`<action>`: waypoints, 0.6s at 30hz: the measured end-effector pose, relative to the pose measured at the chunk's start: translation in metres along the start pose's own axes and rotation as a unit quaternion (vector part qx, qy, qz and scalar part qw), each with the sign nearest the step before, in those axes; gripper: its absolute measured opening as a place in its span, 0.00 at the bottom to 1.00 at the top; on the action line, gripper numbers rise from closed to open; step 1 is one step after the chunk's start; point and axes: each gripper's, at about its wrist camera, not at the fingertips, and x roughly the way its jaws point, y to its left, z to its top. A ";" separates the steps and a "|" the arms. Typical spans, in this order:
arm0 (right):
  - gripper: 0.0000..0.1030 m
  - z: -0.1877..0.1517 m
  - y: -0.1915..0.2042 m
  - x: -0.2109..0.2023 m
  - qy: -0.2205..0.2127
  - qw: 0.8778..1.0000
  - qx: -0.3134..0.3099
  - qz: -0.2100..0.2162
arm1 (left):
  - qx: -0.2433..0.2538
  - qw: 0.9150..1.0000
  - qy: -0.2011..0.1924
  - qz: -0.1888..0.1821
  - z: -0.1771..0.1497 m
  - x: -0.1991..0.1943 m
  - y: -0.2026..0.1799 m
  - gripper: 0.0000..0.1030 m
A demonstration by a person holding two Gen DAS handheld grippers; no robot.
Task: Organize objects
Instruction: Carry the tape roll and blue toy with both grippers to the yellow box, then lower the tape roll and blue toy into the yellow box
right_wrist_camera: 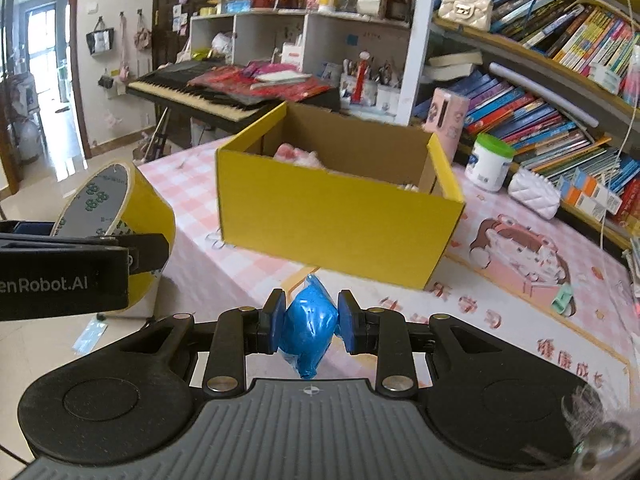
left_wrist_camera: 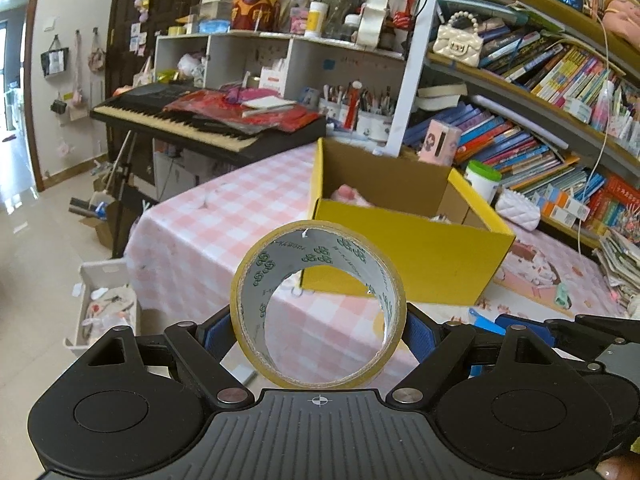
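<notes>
Left claw (left_wrist_camera: pixel 319 332) pinches yellow tape roll (left_wrist_camera: pixel 318 304) upright btwn its blue pads, above counter (left_wrist_camera: pixel 192 236) edge. Right claw (right_wrist_camera: pixel 308 322) nearly closed, squeezing blue wrapped packet (right_wrist_camera: pixel 307 330). Both held short of yellow box (right_wrist_camera: pixel 340 220) w/ pink item (right_wrist_camera: pixel 298 156) inside.

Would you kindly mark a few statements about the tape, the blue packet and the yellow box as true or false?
1. The left tool holds a roll of tape. True.
2. The right tool is empty. False: it grips a blue packet.
3. The yellow box stands open on the pink checked tablecloth. True.
4. The yellow box is empty. False: something pink lies inside.
5. The tape lies flat on the tablecloth. False: it is held up, clear of it.
</notes>
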 end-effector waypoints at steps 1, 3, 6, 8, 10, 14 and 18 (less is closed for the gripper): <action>0.26 0.002 -0.002 0.000 -0.007 1.000 0.000 -0.003 | 0.000 1.000 -0.005 -0.001 0.003 0.001 -0.002 0.83; 0.26 0.009 -0.007 0.000 -0.022 1.000 0.001 -0.009 | 0.002 1.000 -0.016 -0.002 0.009 0.004 -0.005 0.83; 0.26 0.022 -0.017 0.004 -0.050 0.999 0.001 -0.017 | 0.011 0.999 -0.035 -0.002 0.021 0.012 -0.014 0.83; 0.26 0.035 -0.026 0.010 -0.068 0.997 0.002 -0.021 | 0.020 0.999 -0.045 0.000 0.030 0.019 -0.020 0.83; 0.26 0.048 -0.035 0.016 -0.083 0.996 0.001 -0.024 | 0.024 0.998 -0.056 0.001 0.040 0.027 -0.026 0.83; 0.26 0.074 -0.054 0.034 -0.107 0.994 -0.005 -0.027 | 0.022 0.997 -0.076 0.007 0.061 0.045 -0.037 0.83; 0.26 0.096 -0.072 0.059 -0.116 0.993 -0.016 -0.026 | 0.024 0.995 -0.090 0.019 0.080 0.065 -0.049 0.83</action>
